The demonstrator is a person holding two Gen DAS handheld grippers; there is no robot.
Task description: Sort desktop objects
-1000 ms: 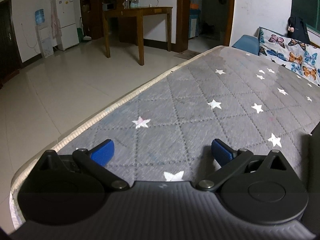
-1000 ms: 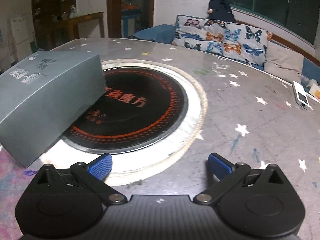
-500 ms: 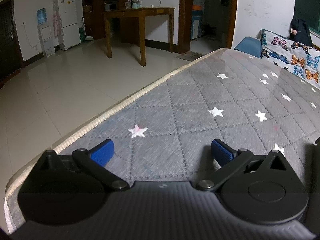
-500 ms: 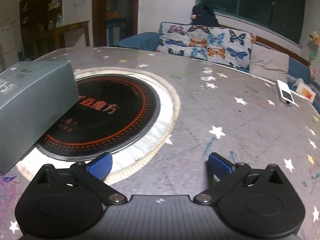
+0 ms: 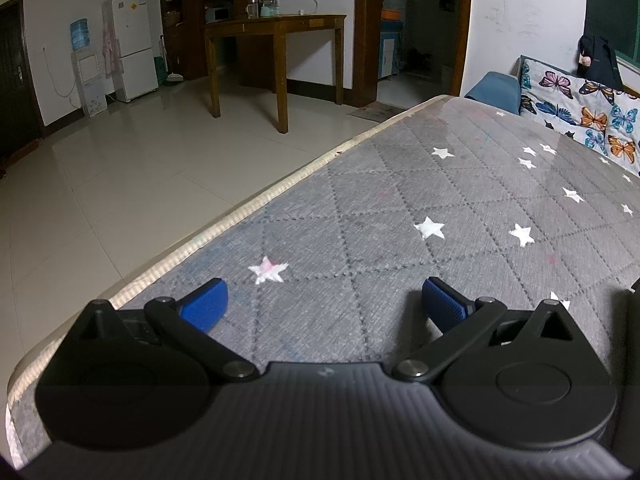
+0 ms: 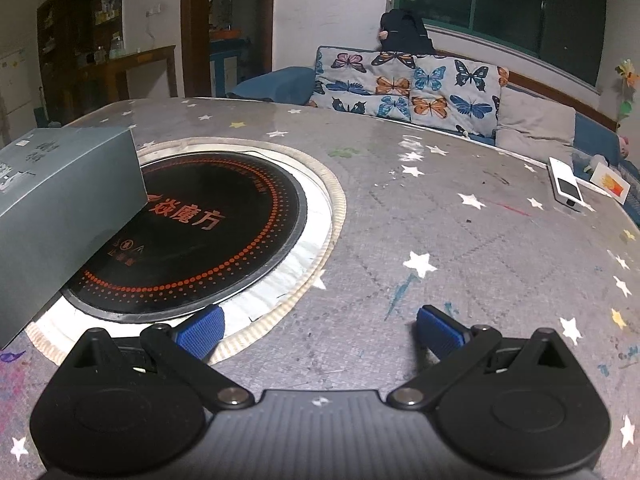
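My left gripper [image 5: 324, 300] is open and empty, low over the grey star-patterned table cover [image 5: 460, 200] near its left edge. My right gripper [image 6: 320, 326] is open and empty, just in front of the round black cooktop [image 6: 192, 236] set into the table. A grey cardboard box [image 6: 60, 208] lies at the left, partly on the cooktop. A white flat device [image 6: 566, 186] and a small card [image 6: 612, 182] lie at the far right edge of the table.
The table's cream edge [image 5: 240, 208] drops to a tiled floor [image 5: 120, 168] on the left. A wooden table [image 5: 276, 40] and a fridge [image 5: 134, 48] stand farther back. A sofa with butterfly cushions [image 6: 408, 84] runs behind the table.
The right gripper has swung to the right: the box and cooktop slid left in its view and the white device came closer. The left gripper has turned slightly left. Both stay open.
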